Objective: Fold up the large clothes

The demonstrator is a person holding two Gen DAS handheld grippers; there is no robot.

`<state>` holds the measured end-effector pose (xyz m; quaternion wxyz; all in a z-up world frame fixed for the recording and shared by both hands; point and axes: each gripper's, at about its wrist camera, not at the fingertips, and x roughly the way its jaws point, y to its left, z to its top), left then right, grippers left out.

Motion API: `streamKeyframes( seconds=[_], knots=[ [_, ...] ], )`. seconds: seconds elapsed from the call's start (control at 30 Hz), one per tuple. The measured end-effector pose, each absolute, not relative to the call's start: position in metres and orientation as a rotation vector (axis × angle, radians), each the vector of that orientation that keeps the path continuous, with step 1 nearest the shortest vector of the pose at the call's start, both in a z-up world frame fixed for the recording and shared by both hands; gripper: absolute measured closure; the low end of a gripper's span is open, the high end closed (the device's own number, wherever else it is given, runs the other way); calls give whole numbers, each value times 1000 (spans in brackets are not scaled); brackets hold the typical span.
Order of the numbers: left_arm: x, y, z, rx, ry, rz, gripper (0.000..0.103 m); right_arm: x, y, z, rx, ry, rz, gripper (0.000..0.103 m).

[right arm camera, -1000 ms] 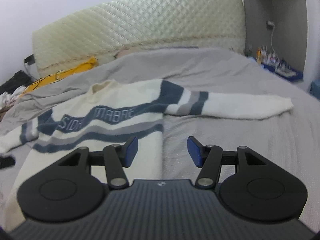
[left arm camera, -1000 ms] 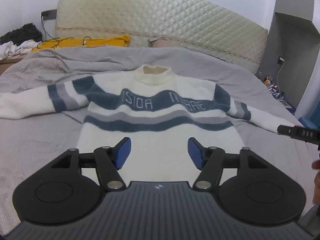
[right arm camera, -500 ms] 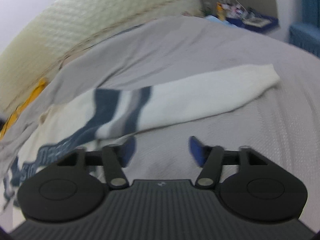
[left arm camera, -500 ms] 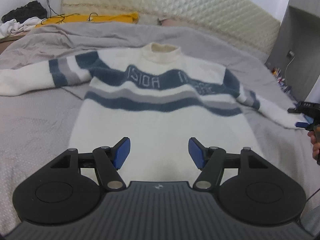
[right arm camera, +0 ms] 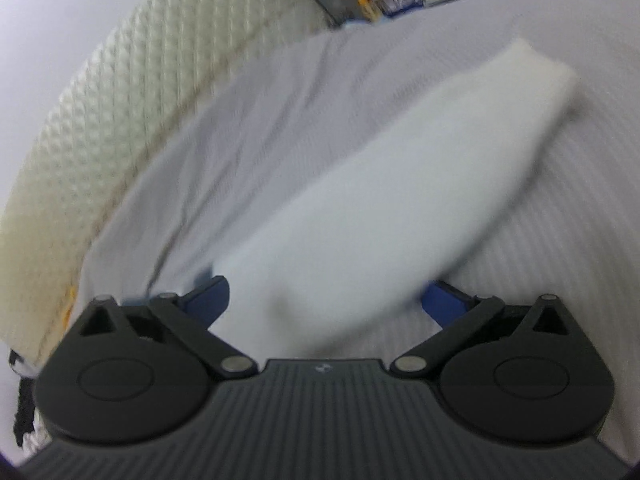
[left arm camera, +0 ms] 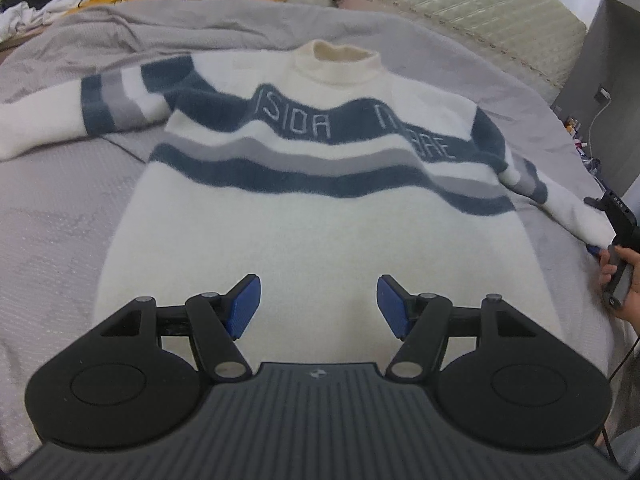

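White sleeve (right arm camera: pixel 384 200) lies between the wide-open right gripper's (right arm camera: pixel 324 300) jaws

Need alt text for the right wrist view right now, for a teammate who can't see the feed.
The open right gripper straddles the white sleeve of a sweater, its blue pads on either side and not yet closed. The sleeve lies diagonally across the grey bedspread, cuff toward the upper right; the image is motion-blurred.
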<state>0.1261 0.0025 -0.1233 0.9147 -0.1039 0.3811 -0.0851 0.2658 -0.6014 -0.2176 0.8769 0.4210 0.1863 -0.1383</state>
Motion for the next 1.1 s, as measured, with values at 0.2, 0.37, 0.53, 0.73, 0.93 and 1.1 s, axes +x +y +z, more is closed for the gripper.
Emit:
streamKeyframes(
  seconds=[0.2, 0.37, 0.53, 0.73, 0.93, 1.1],
  knots=[
    [148, 8, -130, -219, 809, -154, 33, 285, -640, -230, 958, 298, -323, 60],
    [160, 18, -134, -261, 820, -134, 33, 285, -673, -242, 1047, 274, -362, 94],
    [164, 9, -138, -229, 835, -139, 33, 297, -676, -225, 904, 300, -384, 94],
    [161, 6, -126, -201, 777, -152, 33, 306, -674, -192, 752, 305, -429, 94],
    [167, 12, -97, -84, 651, -145, 33, 295, -633, -116, 583, 249, -360, 94],
    [162, 40, -82, -184, 615, -148, 33, 287, -574, -40, 429, 186, -264, 94]
  ],
)
